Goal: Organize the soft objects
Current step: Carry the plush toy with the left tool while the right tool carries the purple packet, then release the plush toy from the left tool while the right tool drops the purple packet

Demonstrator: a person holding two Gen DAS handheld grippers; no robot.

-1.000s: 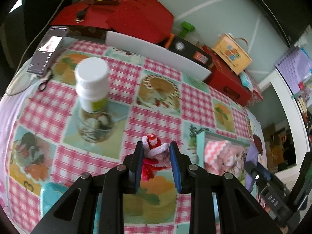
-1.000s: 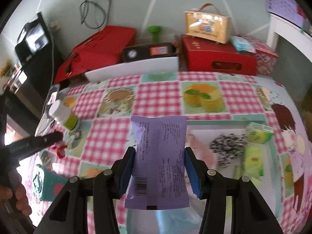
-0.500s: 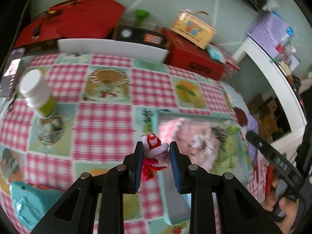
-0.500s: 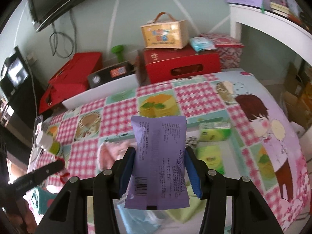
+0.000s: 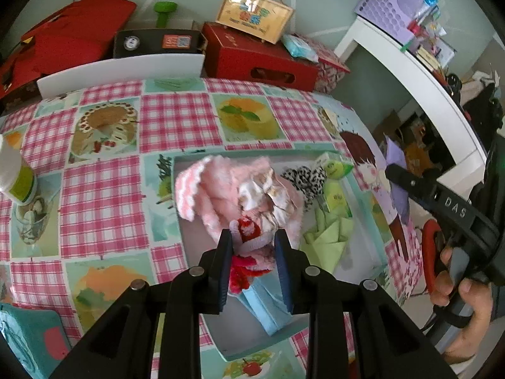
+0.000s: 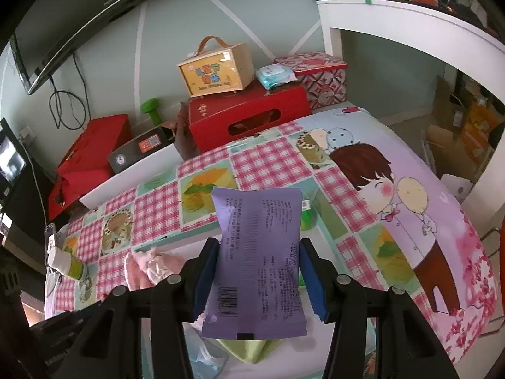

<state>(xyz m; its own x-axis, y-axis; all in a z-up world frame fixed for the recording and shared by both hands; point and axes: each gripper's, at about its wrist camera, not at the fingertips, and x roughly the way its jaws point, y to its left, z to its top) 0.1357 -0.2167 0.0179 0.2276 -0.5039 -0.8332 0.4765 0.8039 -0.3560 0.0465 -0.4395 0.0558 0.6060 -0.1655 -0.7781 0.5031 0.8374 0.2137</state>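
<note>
1. The left gripper point(image 5: 254, 246) is closed on a small red and white knitted toy point(image 5: 249, 237). Its two blue pads point(image 5: 224, 262) squeeze the toy from both sides.
2. The toy hangs over the white tray point(image 5: 199, 246), just above a pink knitted cloth point(image 5: 214, 189).
3. The toy looks very light and squishy. It bends where the pads press, so a gentle squeeze in its middle should be enough.
4. The right gripper point(image 6: 257, 268) is closed on a purple packet point(image 6: 257, 252). The packet stands up tall between the pads, which hold its two side edges.
5. The packet looks light and puffy, and its shiny wrap may be slippery. Holding it low and by the sides seems safest.
6. The packet sits above the near end of the tray, over a green cloth point(image 6: 249, 352).
7. The tray also holds a black and white spotted scrunchie point(image 5: 304, 178), green tissue packs point(image 5: 337, 195) and a blue cloth point(image 5: 268, 303).
8. Nothing here looks breakable. The soft things may flop or roll when let go, so dropping them from low down is best.
</note>
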